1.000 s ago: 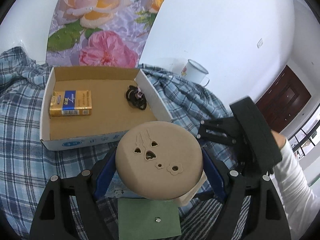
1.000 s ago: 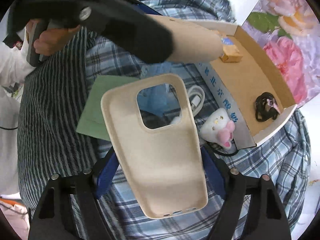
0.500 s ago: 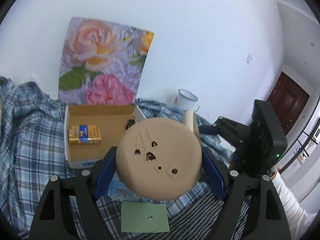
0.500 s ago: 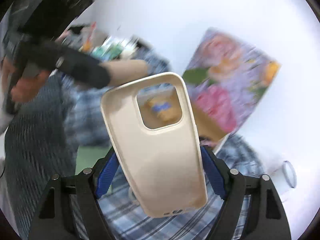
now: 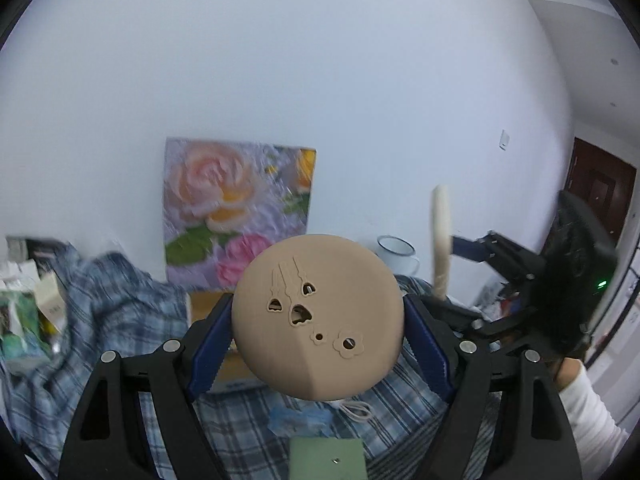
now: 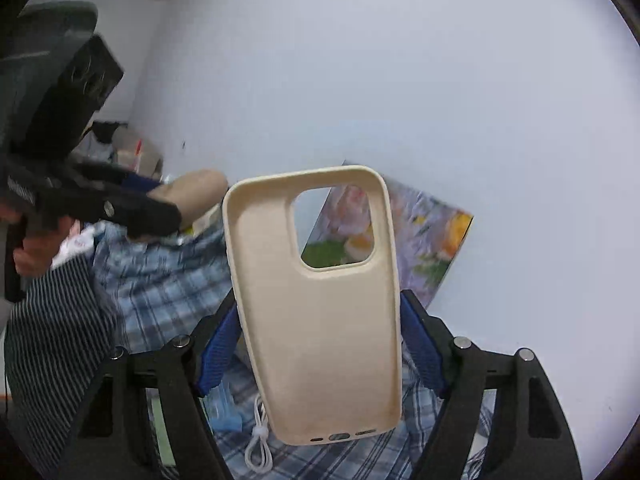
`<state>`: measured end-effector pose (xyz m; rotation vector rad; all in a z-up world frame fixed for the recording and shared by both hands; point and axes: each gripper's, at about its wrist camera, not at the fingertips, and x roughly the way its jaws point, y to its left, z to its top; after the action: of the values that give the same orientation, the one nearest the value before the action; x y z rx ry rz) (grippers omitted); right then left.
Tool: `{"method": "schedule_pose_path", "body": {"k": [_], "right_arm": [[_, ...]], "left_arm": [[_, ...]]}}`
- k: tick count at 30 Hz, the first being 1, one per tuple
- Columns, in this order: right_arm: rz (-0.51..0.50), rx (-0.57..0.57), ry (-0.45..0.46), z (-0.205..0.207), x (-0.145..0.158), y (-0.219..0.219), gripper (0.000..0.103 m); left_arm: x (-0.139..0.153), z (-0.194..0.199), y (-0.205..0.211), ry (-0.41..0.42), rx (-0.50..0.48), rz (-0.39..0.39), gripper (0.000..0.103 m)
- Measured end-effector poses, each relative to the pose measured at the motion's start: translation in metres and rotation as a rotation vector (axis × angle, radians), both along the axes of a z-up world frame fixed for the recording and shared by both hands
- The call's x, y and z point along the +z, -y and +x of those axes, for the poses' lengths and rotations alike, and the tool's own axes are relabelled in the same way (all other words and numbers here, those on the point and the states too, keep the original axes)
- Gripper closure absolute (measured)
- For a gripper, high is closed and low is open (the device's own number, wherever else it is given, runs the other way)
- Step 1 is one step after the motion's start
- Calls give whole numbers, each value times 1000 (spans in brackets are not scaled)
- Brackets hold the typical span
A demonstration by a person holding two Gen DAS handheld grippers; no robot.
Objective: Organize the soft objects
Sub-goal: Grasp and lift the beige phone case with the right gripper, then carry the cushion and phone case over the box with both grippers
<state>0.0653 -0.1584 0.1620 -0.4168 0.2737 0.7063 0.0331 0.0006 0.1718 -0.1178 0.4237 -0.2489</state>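
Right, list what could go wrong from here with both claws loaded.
1. The right claw is closing on the phone case, pinched across its width; the soft case may bow or pop out.
2. The left claw holds the round tan pad only by its edges, so it could slip free.

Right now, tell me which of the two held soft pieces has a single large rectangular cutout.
The cream phone case in the right tool, whose jaws are closing. The round tan pad in the left tool has only small shaped holes.
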Motion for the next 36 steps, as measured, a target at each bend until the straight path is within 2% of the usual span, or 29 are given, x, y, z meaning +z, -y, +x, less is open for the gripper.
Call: {"method": "schedule_pose_path", "body": {"k": [11, 19, 22, 27, 32, 36], "right_arm": [[194, -61, 98, 0, 63, -1, 29], [265, -134, 149, 11, 91, -3, 28], [280, -159, 145, 18, 92, -8, 28], [290, -172, 110, 28, 80, -17, 29], [275, -181, 92, 39, 61, -29, 29], [260, -174, 55, 56, 45, -39, 29]], "left_arm": [[39, 16, 11, 105, 38, 68, 20], [61, 30, 23, 186, 84, 118, 20], [65, 35, 25, 223, 100, 102, 20], [62, 44, 25, 255, 133, 131, 20], [41, 61, 12, 219, 153, 107, 20], [26, 78, 5, 170, 171, 125, 20]]}}
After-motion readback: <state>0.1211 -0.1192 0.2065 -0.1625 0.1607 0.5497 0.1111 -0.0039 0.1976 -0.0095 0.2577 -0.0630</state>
